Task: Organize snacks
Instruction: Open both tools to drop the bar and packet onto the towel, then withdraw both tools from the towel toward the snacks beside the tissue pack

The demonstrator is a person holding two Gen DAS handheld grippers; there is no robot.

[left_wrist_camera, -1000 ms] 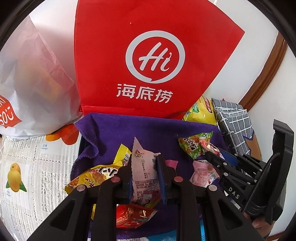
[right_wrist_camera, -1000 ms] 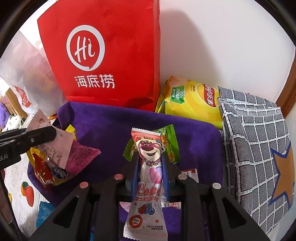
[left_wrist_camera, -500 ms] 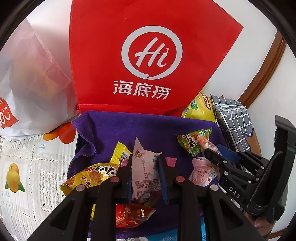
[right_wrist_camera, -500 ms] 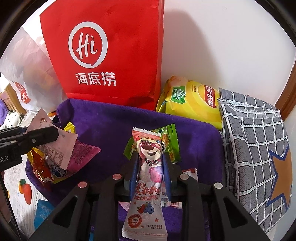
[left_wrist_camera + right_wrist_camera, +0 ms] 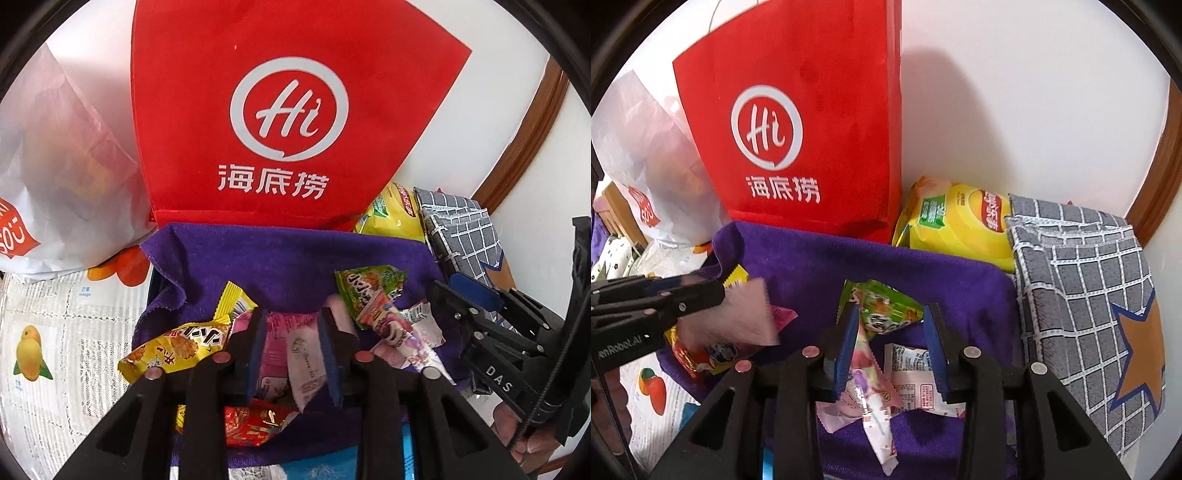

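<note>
Sitting on the purple cloth [image 5: 280, 258] from L to R: a yellow snack pack [image 5: 177, 347], then the left gripper [image 5: 291, 347]. Its jaws are just opening, w/ a pink-white packet [image 5: 304, 365] slipping loose between them. The right gripper [image 5: 892, 343] is opening too, and its pink bear candy [image 5: 866, 391] is lying under it, beside a green snack [image 5: 886, 310].
</note>
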